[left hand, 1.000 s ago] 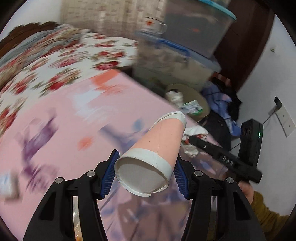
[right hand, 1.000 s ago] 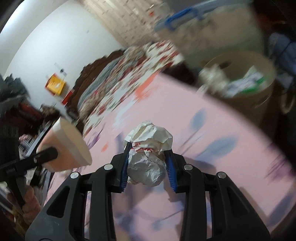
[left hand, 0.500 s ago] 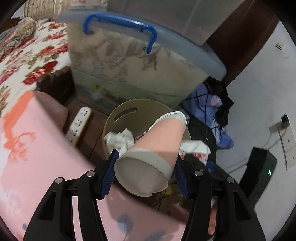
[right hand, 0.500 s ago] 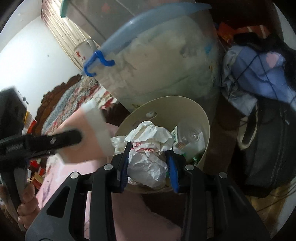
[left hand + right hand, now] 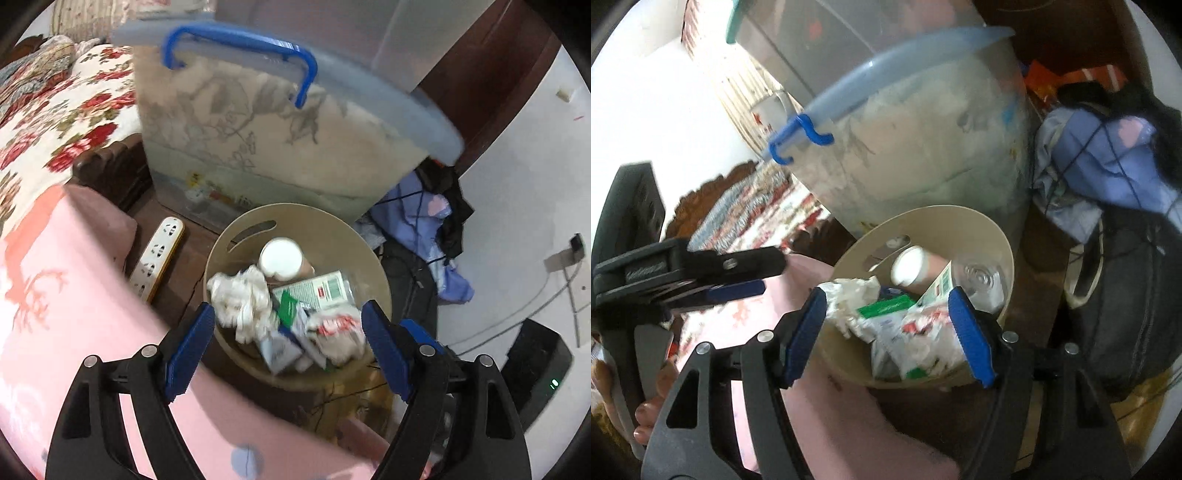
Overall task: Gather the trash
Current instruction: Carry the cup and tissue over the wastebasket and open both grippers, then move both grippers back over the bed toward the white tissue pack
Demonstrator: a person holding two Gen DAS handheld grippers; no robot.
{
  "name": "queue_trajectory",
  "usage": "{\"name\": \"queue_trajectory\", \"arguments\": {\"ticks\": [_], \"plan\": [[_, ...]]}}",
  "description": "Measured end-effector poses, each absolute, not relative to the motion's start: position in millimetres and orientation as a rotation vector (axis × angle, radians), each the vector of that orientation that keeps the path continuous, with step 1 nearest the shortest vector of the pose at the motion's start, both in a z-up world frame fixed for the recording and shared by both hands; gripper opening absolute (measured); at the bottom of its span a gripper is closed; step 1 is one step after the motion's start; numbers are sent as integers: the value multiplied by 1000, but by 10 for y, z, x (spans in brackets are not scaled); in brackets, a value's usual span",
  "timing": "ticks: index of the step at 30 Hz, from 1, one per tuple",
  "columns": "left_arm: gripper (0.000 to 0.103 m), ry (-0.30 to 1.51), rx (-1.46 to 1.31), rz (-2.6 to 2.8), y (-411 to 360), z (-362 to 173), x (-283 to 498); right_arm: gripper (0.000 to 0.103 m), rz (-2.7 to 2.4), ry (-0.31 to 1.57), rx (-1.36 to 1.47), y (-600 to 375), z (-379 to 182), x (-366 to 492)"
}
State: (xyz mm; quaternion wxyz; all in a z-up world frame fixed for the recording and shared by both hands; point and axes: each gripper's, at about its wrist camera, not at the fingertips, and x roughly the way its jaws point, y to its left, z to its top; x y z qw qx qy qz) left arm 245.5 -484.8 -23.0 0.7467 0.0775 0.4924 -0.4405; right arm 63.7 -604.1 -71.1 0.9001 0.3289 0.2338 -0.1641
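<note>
1. Both tools hung over the bin, jaws just opened and apart with nothing between them: left tool, right tool.
2. The cup and the paper wad lay inside the bin.
3. Advice: confirm both pieces cleared the rim, then lift straight up before turning away.

The left tool has black plastic arms with triangular cut-outs, silver round screws at the joints, and blue ribbed pads on its fingers. The right tool is built alike: black frame, silver screws, blue pads. Seen from the right wrist, the left tool's black body shows a screw head and faint embossed lettering, too blurred to read.
</note>
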Motion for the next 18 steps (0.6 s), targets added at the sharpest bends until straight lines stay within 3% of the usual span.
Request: {"name": "queue_trajectory", "arguments": {"ticks": [18], "plan": [[79,910,178,-750,-2802,-150,1020,71,-233,442,825,-4672,-653,-379]]}}
